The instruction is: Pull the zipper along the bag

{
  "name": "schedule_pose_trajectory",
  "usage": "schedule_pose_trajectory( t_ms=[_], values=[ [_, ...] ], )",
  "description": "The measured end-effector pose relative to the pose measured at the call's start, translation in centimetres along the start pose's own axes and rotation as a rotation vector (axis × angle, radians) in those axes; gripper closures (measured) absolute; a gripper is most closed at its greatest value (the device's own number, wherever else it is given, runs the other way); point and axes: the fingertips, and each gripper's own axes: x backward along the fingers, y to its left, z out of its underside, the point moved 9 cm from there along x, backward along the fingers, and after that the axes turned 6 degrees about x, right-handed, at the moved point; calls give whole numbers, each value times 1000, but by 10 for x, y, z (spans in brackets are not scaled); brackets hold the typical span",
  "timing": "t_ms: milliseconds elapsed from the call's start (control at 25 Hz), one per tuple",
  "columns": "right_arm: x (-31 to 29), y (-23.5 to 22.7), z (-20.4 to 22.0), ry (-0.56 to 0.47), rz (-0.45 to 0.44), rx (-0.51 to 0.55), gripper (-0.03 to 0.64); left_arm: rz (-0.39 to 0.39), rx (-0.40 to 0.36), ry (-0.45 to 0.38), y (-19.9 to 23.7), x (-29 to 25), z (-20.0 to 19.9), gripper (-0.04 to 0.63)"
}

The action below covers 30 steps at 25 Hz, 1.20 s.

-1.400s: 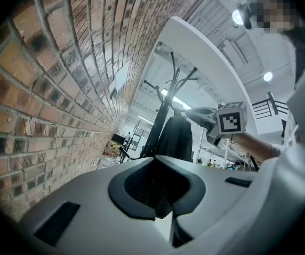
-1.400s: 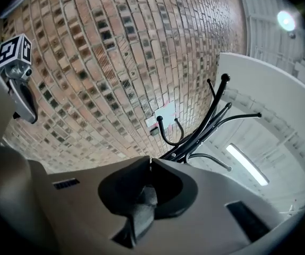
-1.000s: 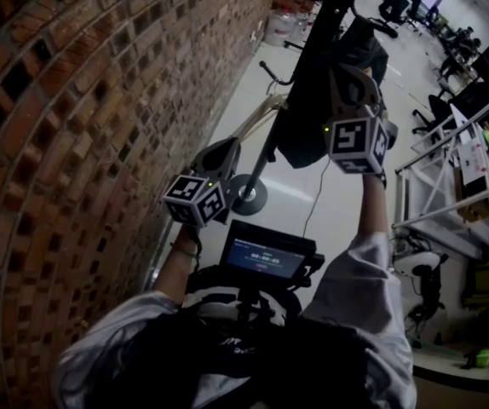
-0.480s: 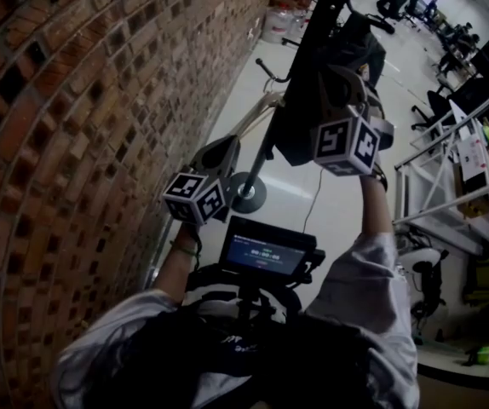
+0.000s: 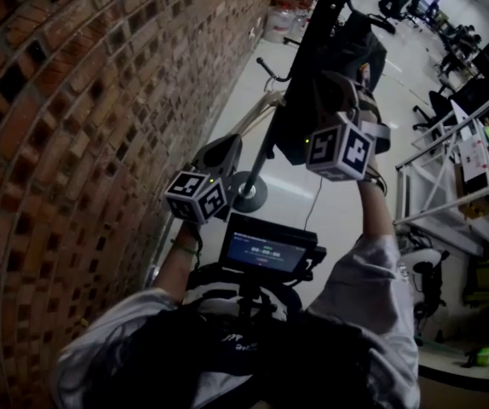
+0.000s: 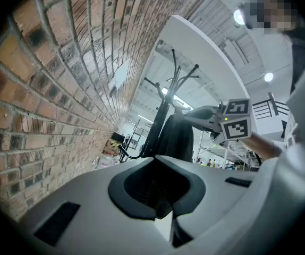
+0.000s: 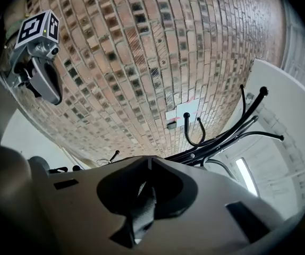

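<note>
A black bag (image 5: 334, 54) hangs from a black coat rack (image 5: 272, 139) and also shows in the left gripper view as the bag (image 6: 176, 137). My right gripper (image 5: 349, 82) is raised against the bag's lower front. Its jaws (image 7: 150, 163) are opening from almost together, and a dark strap (image 7: 141, 209) still lies pinched between them. My left gripper (image 5: 230, 146) hangs lower, left of the rack's pole and apart from the bag. Its jaws (image 6: 155, 161) are shut with nothing in them.
A brick wall (image 5: 74, 100) runs close along the left. The rack's round base (image 5: 249, 196) stands on the pale floor and its hooks (image 7: 216, 142) spread overhead. A small screen (image 5: 266, 254) sits at the person's chest. Desks and white frames (image 5: 466, 164) stand at the right.
My right gripper has shifted left and a little down along the bag, and its marker cube has turned. The left gripper has barely moved.
</note>
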Motion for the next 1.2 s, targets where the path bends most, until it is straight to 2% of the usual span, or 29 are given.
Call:
schedule_pose_trajectory(
  t_ms=[240,480,640,800,1200],
  values=[
    [2,19,-6,-10,-50,39,595,-3,3,-3,1,0,1,594],
    [3,30,-1,-28,-63,-32,595,-8,1,-4,1,3,3,594],
    [5,38,-1,-30,-66,-24,595,-15,3,-9,2,5,4,594],
    [6,45,3,-39,-80,-76,595,-17,0,-7,3,6,3,594],
    [5,65,5,-40,-109,-102,595,-24,-2,-4,4,7,5,594]
  ],
)
